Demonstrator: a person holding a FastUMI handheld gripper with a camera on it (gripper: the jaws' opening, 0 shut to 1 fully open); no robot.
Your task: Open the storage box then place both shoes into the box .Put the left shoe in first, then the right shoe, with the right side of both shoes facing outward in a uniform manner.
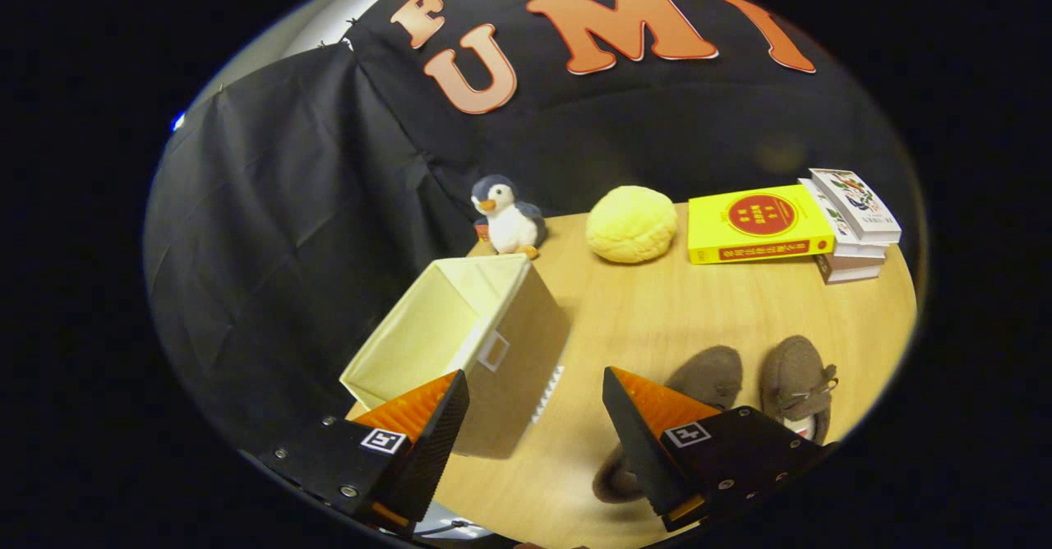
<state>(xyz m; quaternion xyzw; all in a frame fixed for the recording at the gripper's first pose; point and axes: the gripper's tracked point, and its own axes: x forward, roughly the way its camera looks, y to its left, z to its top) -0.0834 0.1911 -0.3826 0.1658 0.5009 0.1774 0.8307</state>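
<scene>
A tan fabric storage box [460,343] with a cream lining stands open on the wooden table [657,311], just ahead of my left finger. Two brown-grey shoes lie side by side to the right of the box. The nearer shoe [707,376] is partly hidden behind my right finger, and the other shoe [797,385] lies beyond it to the right, laces showing. My gripper [534,401] is open, hovering above the table between box and shoes, with nothing between its fingers.
A plush penguin [508,216] stands behind the box at the table's far edge. A yellow round cushion [631,224] lies to its right, then a yellow book [756,224] and a small stack of books [855,224]. Black cloth walls the far side and left.
</scene>
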